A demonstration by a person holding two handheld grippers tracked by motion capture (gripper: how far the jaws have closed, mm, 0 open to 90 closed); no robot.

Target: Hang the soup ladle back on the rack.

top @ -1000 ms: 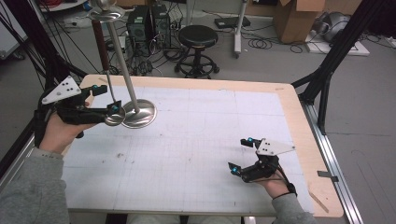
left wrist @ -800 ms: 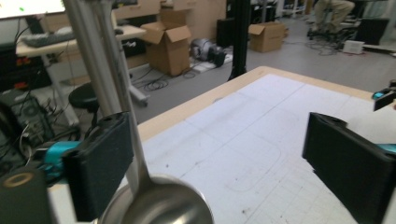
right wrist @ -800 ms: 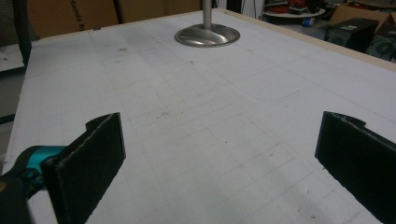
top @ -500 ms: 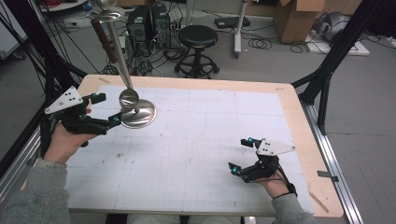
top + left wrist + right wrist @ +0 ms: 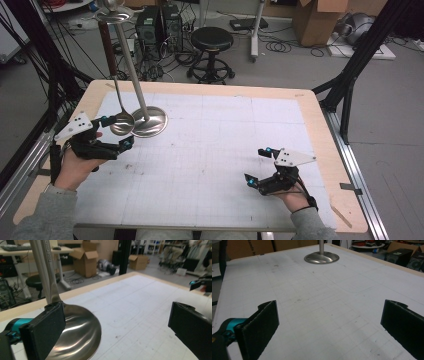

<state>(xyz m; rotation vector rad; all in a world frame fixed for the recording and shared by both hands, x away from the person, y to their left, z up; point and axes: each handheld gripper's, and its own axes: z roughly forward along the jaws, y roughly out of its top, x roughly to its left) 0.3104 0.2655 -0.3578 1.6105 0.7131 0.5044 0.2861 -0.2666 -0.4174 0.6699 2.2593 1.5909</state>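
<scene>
A steel stand has a round base [image 5: 150, 122] [image 5: 321, 258] on the white mat at the table's left, and its pole [image 5: 131, 60] [image 5: 37, 265] leans up to a top disc. A ladle hangs from that top; its bowl [image 5: 121, 123] [image 5: 77, 335] hangs just beside the base. My left gripper [image 5: 116, 132] [image 5: 117, 332] is open, its jaws just opened wide. The bowl sits by one pad [image 5: 45, 332], with the other pad far off and no grip. My right gripper [image 5: 256, 166] [image 5: 329, 325] rests open near the front right, with nothing between its jaws.
The table [image 5: 310, 115] has a wooden rim around the gridded mat. Black frame posts [image 5: 350, 85] stand at its sides. A stool [image 5: 212, 37], computer towers [image 5: 160, 22] and cardboard boxes [image 5: 315, 20] are on the floor beyond.
The left gripper has let go of the ladle and drawn back and down toward me. The ladle swung toward the pole, then came back beside the base. The right gripper stayed still.
</scene>
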